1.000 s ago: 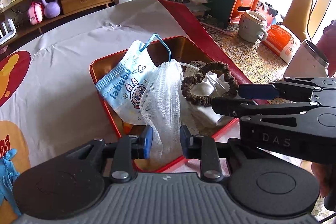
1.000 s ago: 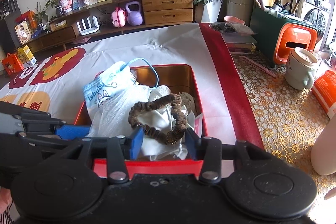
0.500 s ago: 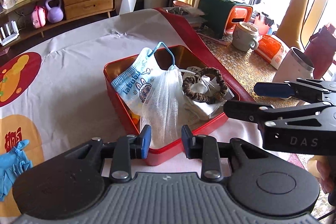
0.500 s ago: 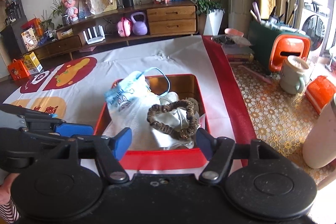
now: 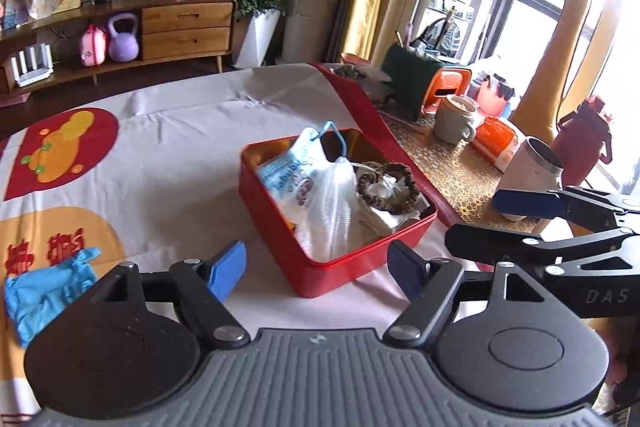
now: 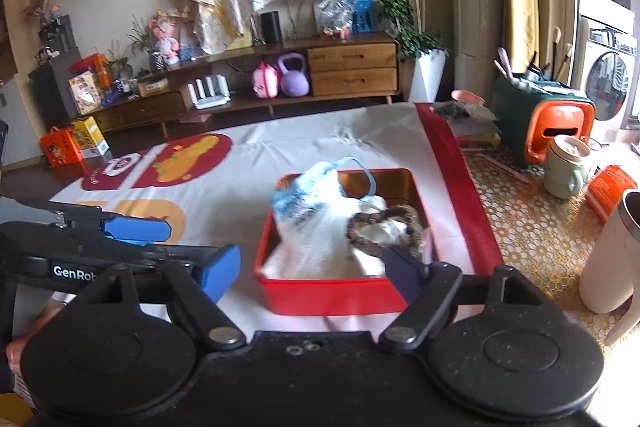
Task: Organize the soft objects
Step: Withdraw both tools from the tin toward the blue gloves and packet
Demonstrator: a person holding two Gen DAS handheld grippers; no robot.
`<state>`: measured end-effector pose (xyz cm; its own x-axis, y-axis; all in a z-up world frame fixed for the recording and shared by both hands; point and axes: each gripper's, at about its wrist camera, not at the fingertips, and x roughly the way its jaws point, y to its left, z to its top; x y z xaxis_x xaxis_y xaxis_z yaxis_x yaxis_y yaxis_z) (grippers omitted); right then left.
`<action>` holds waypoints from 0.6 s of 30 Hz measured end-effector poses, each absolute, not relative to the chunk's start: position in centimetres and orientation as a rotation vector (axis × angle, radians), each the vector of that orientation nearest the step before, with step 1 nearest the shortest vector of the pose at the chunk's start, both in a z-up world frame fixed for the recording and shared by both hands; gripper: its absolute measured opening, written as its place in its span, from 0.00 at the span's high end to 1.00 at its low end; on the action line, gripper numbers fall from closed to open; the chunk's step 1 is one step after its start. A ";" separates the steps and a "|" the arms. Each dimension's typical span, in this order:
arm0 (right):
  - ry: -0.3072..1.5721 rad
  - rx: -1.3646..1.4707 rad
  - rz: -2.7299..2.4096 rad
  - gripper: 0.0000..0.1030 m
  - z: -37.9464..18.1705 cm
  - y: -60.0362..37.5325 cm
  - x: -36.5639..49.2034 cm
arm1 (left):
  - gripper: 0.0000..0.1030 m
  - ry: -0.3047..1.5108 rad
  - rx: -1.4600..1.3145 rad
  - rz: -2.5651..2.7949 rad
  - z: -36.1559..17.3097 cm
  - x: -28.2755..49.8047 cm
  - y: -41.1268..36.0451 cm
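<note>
Filling the red tin point(image 5: 352, 267), soft items heap loosely; both claws point(image 5: 316, 269) point(image 6: 312, 269) released.

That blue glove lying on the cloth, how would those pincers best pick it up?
Judging by its flat, crumpled pose, the left gripper, nearest it, should drop from above and pinch a raised fold in the blue glove palm, not the thin fingers.

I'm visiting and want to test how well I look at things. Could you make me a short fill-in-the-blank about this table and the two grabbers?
1. The brown scrunchie lies inside the ___ tin.
2. The blue glove lies on the tablecloth, ___ the tin.
3. The left gripper and the right gripper both have their jaws ___.

Missing words: red; outside; open
</note>
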<state>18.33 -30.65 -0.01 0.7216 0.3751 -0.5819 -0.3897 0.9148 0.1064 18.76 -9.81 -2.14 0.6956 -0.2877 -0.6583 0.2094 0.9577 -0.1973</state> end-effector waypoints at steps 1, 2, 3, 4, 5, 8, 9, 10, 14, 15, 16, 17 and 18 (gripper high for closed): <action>0.631 -0.025 0.432 0.19 0.2 -30.3 17.9 | 0.24 0.749 -0.113 -0.270 -2.0 18.3 -9.4; 0.624 -0.027 0.439 0.19 0.4 -29.9 17.5 | 0.24 0.746 -0.117 -0.264 -1.8 17.8 -8.8; 0.619 -0.029 0.448 0.19 0.6 -29.5 17.2 | 0.24 0.745 -0.120 -0.259 -1.7 17.4 -8.2; 0.615 -0.028 0.459 0.18 0.7 -29.2 16.9 | 0.23 0.744 -0.122 -0.250 -1.6 17.1 -7.7; 0.612 -0.029 0.468 0.16 0.9 -28.8 16.5 | 0.22 0.745 -0.127 -0.236 -1.6 16.7 -7.0; 0.602 -0.037 0.489 0.13 1.1 -27.5 15.8 | 0.22 0.742 -0.143 -0.220 -1.6 15.7 -5.2; 0.601 -0.038 0.497 0.12 1.1 -27.1 15.6 | 0.22 0.743 -0.146 -0.216 -1.6 15.4 -4.7; 0.601 -0.038 0.503 0.11 1.1 -26.6 15.5 | 0.21 0.744 -0.150 -0.207 -1.7 15.0 -4.0; 0.598 -0.044 0.530 0.05 0.9 -24.6 15.0 | 0.16 0.736 -0.161 -0.184 -2.0 13.8 -1.5; 0.598 -0.047 0.537 0.03 0.7 -24.0 14.9 | 0.16 0.735 -0.165 -0.181 -2.0 13.6 -0.9; 0.596 -0.050 0.545 0.02 0.6 -23.5 14.7 | 0.15 0.731 -0.168 -0.175 -2.1 13.3 -0.2; 0.596 -0.053 0.551 0.02 0.5 -23.0 14.6 | 0.15 0.728 -0.172 -0.171 -2.2 13.0 0.4; 0.599 -0.056 0.555 0.02 0.3 -22.5 14.6 | 0.14 0.725 -0.175 -0.167 -2.3 12.8 1.1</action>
